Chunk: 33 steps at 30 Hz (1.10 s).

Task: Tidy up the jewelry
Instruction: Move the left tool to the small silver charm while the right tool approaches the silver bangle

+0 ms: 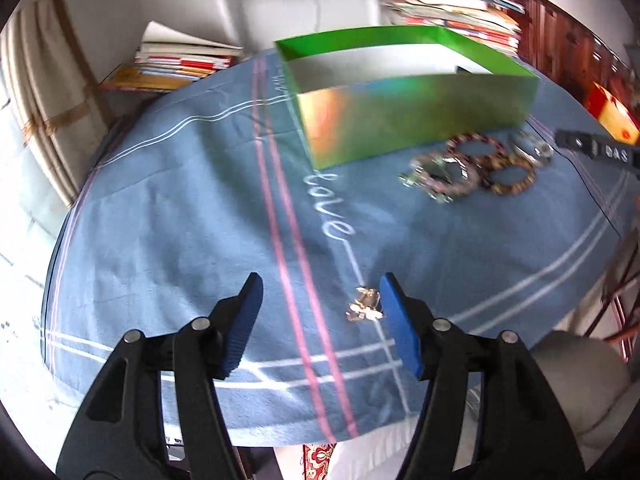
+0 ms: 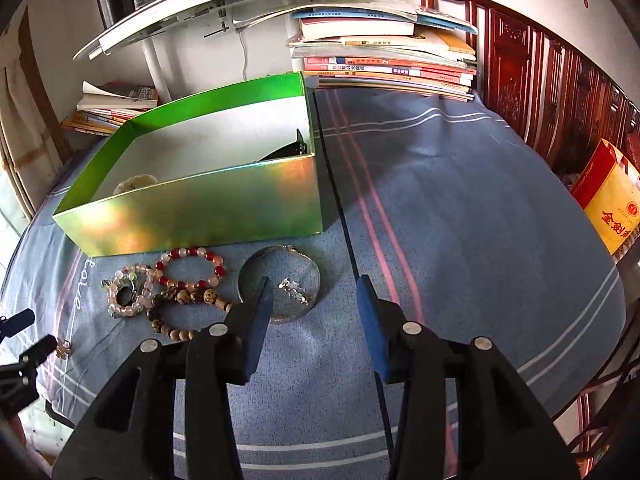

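Note:
A shiny green box (image 1: 412, 116) (image 2: 200, 208) stands open on the blue cloth. In front of it lie several bead bracelets (image 2: 188, 276) (image 1: 476, 164) and a silver bangle (image 2: 280, 284) with a small silver piece inside it. A small gold trinket (image 1: 365, 305) lies on the cloth just inside my left gripper's right finger. My left gripper (image 1: 322, 320) is open above the cloth, around the trinket. My right gripper (image 2: 314, 312) is open and empty, its left finger over the bangle's near edge. A pale item (image 2: 136, 184) and a dark item lie inside the box.
Stacks of books (image 2: 384, 56) stand behind the box, more at the back left (image 2: 116, 106). A white lamp stand (image 2: 200, 8) rises behind. A yellow-red box (image 2: 608, 200) and carved wooden furniture (image 2: 520, 64) are at the right. The cloth's front edge (image 1: 280, 436) is close.

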Tool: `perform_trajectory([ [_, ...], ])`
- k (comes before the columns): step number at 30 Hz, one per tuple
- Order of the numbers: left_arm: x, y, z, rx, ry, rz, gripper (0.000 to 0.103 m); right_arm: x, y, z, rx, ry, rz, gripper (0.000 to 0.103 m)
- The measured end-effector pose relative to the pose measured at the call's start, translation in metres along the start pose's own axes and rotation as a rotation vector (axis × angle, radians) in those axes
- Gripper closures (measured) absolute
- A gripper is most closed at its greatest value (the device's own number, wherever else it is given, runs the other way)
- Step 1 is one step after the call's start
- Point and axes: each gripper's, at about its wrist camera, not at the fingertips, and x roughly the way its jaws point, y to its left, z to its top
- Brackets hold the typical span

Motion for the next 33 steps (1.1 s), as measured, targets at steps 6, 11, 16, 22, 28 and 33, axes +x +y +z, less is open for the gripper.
perform_trajectory([
  [6, 0.013, -0.01, -0.005, 0.029, 0.054, -0.023, 0.048, 0.005, -0.001, -0.002, 0.005, 0.017, 0.003, 0.06],
  [11, 0.015, -0.01, -0.004, 0.011, 0.052, -0.064, 0.08, 0.011, 0.002, -0.005, 0.0, 0.033, 0.01, 0.06],
  [16, 0.024, -0.006, 0.006, -0.025, 0.03, -0.054, 0.08, 0.012, 0.007, -0.006, -0.015, 0.039, 0.021, 0.06],
  [22, 0.044, -0.01, 0.034, -0.092, 0.015, 0.007, 0.08, 0.017, 0.01, -0.005, -0.022, 0.045, 0.014, 0.06],
  [28, 0.043, -0.017, 0.035, -0.089, 0.01, -0.006, 0.078, 0.02, 0.017, -0.006, -0.042, 0.046, 0.015, 0.06],
  [33, 0.045, -0.011, 0.035, -0.111, 0.009, -0.008, 0.07, 0.019, 0.025, -0.006, -0.068, 0.031, 0.008, 0.075],
])
